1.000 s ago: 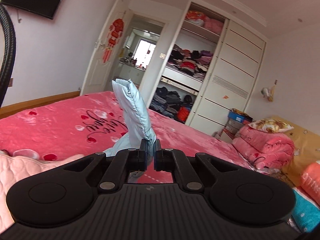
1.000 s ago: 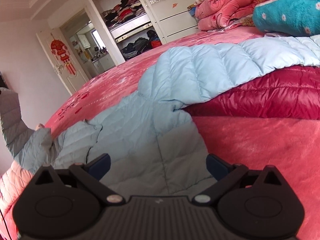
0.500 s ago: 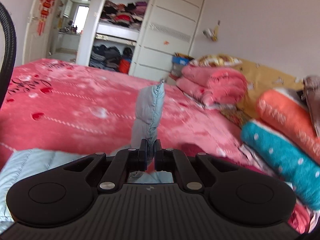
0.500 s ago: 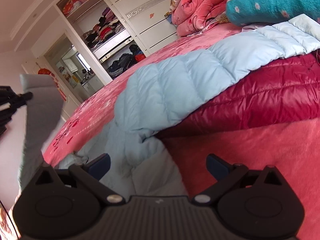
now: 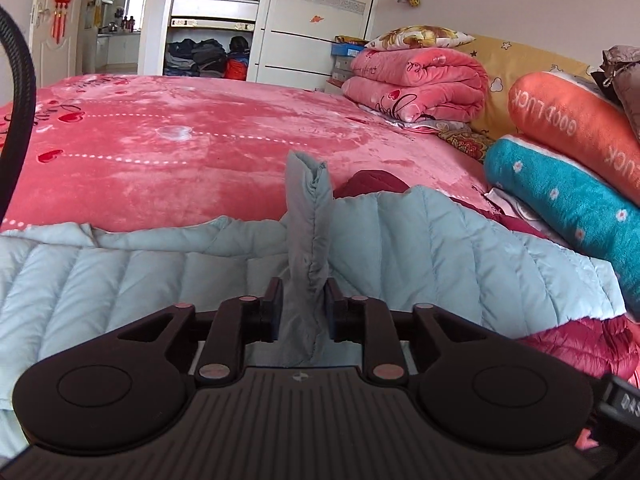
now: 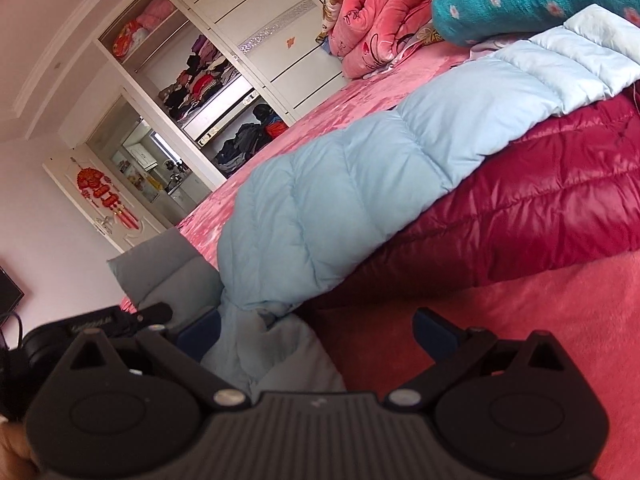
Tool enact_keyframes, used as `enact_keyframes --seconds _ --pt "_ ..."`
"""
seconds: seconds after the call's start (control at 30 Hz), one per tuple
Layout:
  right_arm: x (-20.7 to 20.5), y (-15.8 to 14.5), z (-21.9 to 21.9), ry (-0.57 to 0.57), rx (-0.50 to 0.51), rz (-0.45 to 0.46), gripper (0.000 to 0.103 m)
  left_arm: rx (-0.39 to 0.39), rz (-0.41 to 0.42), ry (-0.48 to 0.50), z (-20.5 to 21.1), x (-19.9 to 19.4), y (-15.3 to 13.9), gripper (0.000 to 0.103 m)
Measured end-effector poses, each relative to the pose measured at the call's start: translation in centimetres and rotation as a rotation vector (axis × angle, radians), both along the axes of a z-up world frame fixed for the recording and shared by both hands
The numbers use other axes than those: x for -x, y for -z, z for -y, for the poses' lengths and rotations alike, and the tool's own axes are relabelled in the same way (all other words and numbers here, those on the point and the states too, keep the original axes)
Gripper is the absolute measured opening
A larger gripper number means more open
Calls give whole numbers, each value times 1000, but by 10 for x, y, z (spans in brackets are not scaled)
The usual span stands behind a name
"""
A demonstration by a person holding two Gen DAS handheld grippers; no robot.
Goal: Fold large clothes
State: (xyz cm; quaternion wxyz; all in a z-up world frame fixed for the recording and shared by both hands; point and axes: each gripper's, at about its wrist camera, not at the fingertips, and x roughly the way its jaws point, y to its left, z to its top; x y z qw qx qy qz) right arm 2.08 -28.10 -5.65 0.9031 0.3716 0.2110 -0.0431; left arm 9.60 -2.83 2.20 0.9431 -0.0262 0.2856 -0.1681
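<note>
A light blue quilted down jacket [image 5: 440, 256] lies spread on the pink bed [image 5: 168, 160], partly over a dark red down jacket [image 6: 540, 208]. My left gripper [image 5: 304, 310] is shut on the jacket's sleeve end [image 5: 308, 216], which stands up between the jaws, low over the jacket body. My right gripper [image 6: 316, 332] is open just above the bed, with a bunched fold of the blue jacket [image 6: 320, 208] between and under its jaws. The left gripper shows at the left edge of the right wrist view [image 6: 132, 316], with the sleeve [image 6: 160, 268] above it.
A teal pillow [image 5: 568, 208] and an orange pillow [image 5: 576, 120] lie at the right by the headboard. Folded pink blankets [image 5: 416, 80] are stacked behind them. An open wardrobe [image 5: 212, 20] and a doorway stand beyond the bed's far side.
My left gripper has swung the held sleeve right and down over the jacket body. Its jaws now stand a little wider around the sleeve. The right gripper has moved closer to the jacket and tilted.
</note>
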Motion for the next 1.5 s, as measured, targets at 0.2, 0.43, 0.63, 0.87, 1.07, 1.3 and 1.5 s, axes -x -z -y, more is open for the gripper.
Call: enact_keyframes --seconds 0.2,0.43,0.63,0.87,1.07,1.3,1.5 --pt "-5 -4 -4 -32 28 20 102 -40 40 3 -29 38 1 61" --pt "-16 -9 -23 -87 85 34 102 -195 9 -158 -74 13 24 66" --pt "-30 -12 -51 -165 186 33 102 -326 -53 -307 -106 -18 56 64" --pt "-45 -9 -66 -202 229 24 102 -353 -86 -422 -123 -47 65 65" --pt "-50 -7 -57 -178 200 18 102 -339 -94 -438 -129 -44 64 64" --pt "-38 -16 -42 -123 233 34 102 -231 -58 -415 -123 -2 26 67" --pt "-15 -19 -8 33 275 22 102 -209 -32 -320 -94 59 -3 70"
